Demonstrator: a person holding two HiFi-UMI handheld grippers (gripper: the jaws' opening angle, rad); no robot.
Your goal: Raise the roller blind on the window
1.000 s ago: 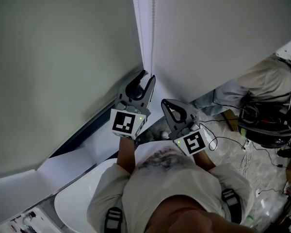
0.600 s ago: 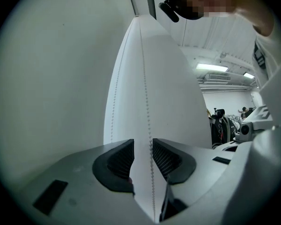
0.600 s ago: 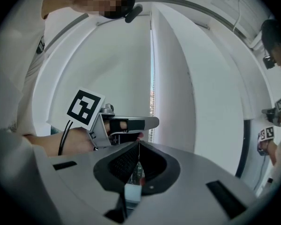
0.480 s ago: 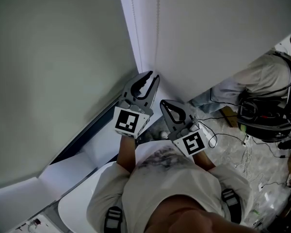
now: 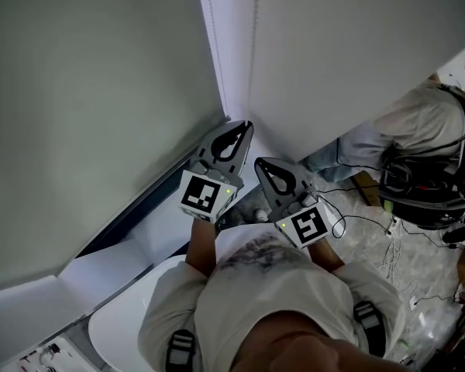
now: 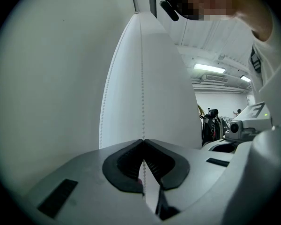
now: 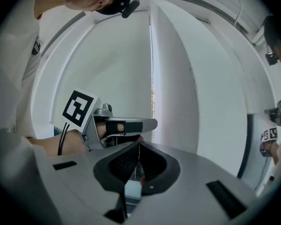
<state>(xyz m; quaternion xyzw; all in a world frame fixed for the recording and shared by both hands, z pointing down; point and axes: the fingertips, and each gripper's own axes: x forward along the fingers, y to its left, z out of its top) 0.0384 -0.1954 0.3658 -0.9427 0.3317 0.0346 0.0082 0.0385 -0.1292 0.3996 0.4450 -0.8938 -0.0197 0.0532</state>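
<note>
Stands close to the window, both claws level near the centre of the head view. Grips one run of the bead chain (image 5: 256, 45) in the left claw (image 5: 242, 124), pinched shut right on the beads. Shows the same in the left gripper view: that run dropping straight into the closed tips, with a second run (image 6: 105, 107) hanging free to the left. Holds the right claw (image 5: 260, 162) closed too, just below and right of the left one, with nothing clearly caught in it. Faces the roller blind (image 5: 101, 91), a grey-green sheet across the left of the frame, apparently down to the dark band above the sill (image 5: 124, 266); judged not yet raised.

Risks slipping along the beads under a hard tug, with so thin and smooth a chain between ribbed pads. Risks hauling the wrong run and getting no lift at all. Risks pulling outward instead of straight down, dragging the chain out of line and jamming it. Risks a missed hand-over as well: closing the right claw beside the chain rather than on it, then letting go with the left and losing whatever height was gained.
</note>
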